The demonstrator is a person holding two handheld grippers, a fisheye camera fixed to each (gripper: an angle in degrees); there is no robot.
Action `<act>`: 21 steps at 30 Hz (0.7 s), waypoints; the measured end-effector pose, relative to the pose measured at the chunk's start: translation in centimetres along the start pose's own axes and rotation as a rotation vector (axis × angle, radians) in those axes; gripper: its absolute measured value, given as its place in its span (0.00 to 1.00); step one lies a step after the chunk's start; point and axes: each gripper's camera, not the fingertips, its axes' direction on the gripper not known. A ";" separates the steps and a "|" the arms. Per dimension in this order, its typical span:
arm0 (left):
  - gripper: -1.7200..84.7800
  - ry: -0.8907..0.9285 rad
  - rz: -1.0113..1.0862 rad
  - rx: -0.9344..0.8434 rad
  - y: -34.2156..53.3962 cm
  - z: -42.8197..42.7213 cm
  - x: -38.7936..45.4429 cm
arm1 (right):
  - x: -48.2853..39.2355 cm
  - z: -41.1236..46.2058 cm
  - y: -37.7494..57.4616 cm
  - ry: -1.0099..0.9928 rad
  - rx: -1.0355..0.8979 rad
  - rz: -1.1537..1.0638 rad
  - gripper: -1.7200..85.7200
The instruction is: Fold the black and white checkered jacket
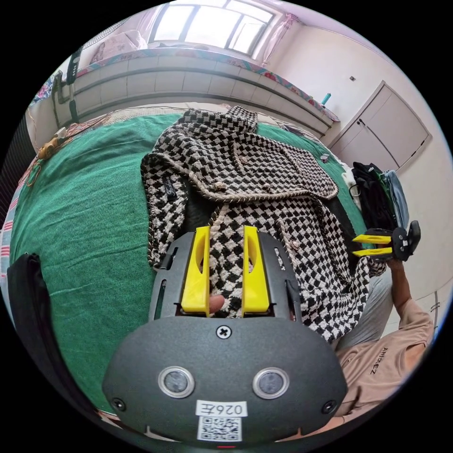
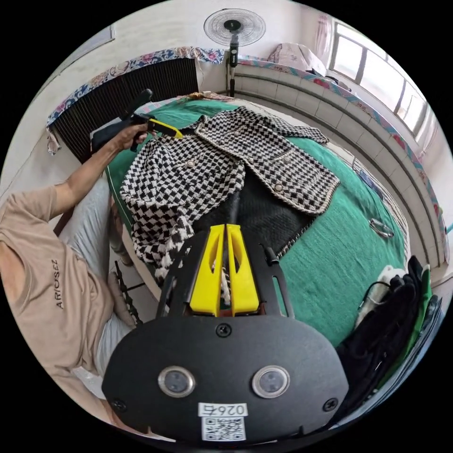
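The jacket (image 1: 245, 188) lies spread on the bed (image 1: 94, 212), one edge hanging over the side nearest me. My left gripper (image 1: 225, 236) hovers over it, and my right gripper (image 2: 225, 236) is above the overhanging edge. A fan (image 2: 234, 28) stands behind the bed.

free: bare green cover (image 1: 89, 226) beside jacket (image 1: 245, 179) | blocked: dark bags (image 2: 396, 321), perhaps at the edge

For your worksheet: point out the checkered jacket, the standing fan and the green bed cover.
checkered jacket (image 1: 264, 165): left gripper view, on its folded-over front panel.
standing fan (image 2: 234, 26): right gripper view, on the fan head.
green bed cover (image 1: 89, 226): left gripper view, on a bare stretch.
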 end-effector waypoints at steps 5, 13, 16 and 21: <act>0.16 -0.065 0.032 0.065 0.1 -1.7 0.2 | -2.3 1.1 -1.1 -0.001 -0.021 -0.131 0.10; 0.21 -0.206 0.152 -0.100 -1.2 2.2 1.4 | -0.8 6.6 -2.4 -0.086 -0.119 -0.135 0.10; 0.19 -0.194 0.144 -0.127 -1.6 1.9 1.2 | 0.9 6.3 -1.3 -0.053 -0.075 -0.100 0.01; 0.11 -0.143 0.156 -0.116 -1.6 0.4 0.1 | 4.3 3.7 2.0 -0.107 0.044 -0.058 0.01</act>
